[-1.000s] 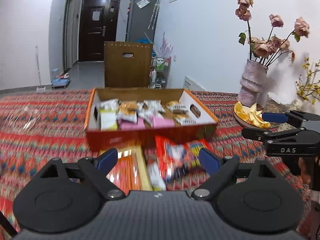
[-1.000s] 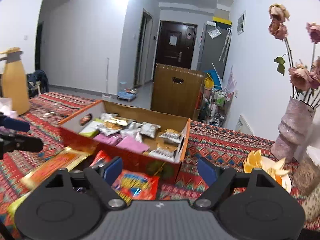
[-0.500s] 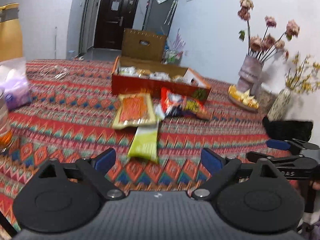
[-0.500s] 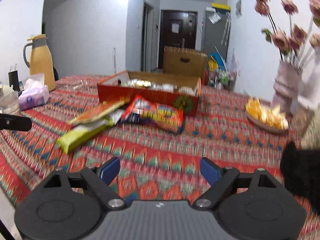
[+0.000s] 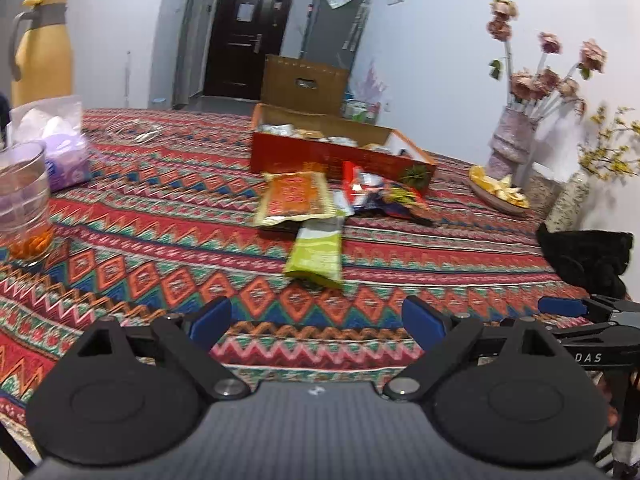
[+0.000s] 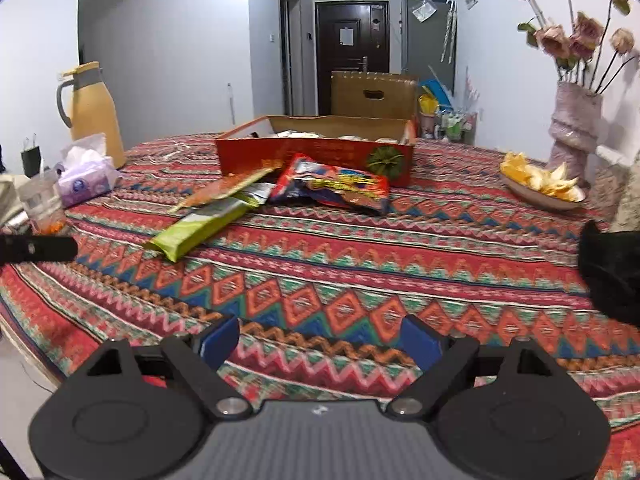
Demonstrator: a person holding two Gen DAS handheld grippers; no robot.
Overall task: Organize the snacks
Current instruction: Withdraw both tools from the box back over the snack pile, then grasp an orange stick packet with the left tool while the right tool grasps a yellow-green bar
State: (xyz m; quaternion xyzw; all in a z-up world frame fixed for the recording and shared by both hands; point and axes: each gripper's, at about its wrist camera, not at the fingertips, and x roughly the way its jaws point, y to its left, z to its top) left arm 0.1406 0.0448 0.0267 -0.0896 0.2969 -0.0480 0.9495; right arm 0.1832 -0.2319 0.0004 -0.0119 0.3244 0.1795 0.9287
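An open red cardboard box (image 5: 320, 154) (image 6: 316, 152) holding several small snack packets stands mid-table. In front of it lie an orange-gold packet (image 5: 294, 198) (image 6: 224, 190), a red chip bag (image 5: 376, 194) (image 6: 336, 186) and a green packet (image 5: 318, 250) (image 6: 200, 230). My left gripper (image 5: 316, 322) is open and empty, low over the near table edge, well short of the snacks. My right gripper (image 6: 320, 340) is open and empty, also near the front edge; it shows at the right of the left wrist view (image 5: 576, 308).
A patterned tablecloth (image 6: 360, 264) covers the table. At left stand a glass (image 5: 22, 200), a tissue pack (image 5: 60, 148) and a yellow thermos (image 6: 94, 112). At right are a dish of orange peel (image 6: 540, 184), a flower vase (image 6: 574, 128) and a black cloth (image 5: 588, 256).
Both grippers have pulled back from right in front of the box to the near edge of the table. They stay open and empty. The snacks have not moved.
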